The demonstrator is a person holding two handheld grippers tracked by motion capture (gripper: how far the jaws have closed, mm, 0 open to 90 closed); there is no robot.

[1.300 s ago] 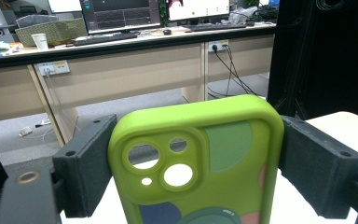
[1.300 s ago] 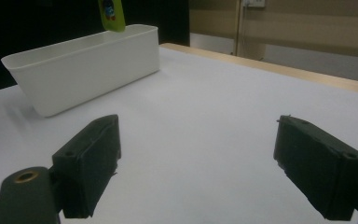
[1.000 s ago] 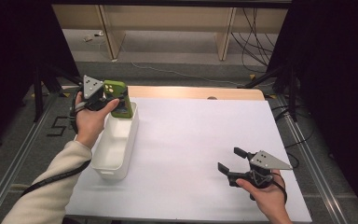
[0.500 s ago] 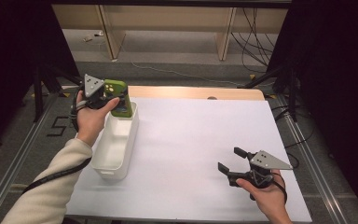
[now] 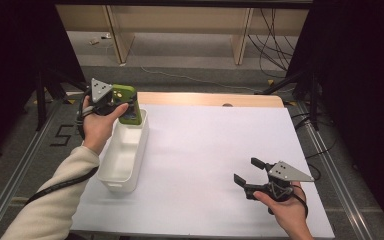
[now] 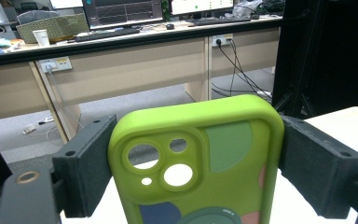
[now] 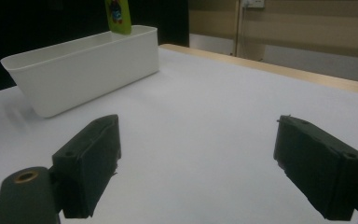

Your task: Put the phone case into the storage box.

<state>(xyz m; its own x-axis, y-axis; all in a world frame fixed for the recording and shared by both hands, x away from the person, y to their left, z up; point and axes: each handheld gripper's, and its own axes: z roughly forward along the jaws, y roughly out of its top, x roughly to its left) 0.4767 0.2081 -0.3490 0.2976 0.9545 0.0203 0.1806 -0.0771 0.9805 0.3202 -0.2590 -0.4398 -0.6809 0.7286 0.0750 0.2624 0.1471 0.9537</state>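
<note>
A lime-green phone case [image 5: 129, 106] with camera cut-outs and coloured patches hangs over the far end of a white rectangular bin [image 5: 125, 155]. My left gripper [image 5: 122, 102] is shut on it, both black pads pressing its long sides [image 6: 196, 158]. The case's lower end [image 7: 118, 16] shows above the bin's far rim [image 7: 81, 51] in the right gripper view. My right gripper [image 5: 247, 172] rests low over the white table sheet [image 5: 215, 150] at the near right, its jaws wide apart and empty [image 7: 205, 163].
A bare wooden strip [image 5: 205, 98] runs along the sheet's far edge. Metal rails [image 5: 340, 185] flank the table. Desks, cables and monitors [image 6: 121, 11] stand beyond it.
</note>
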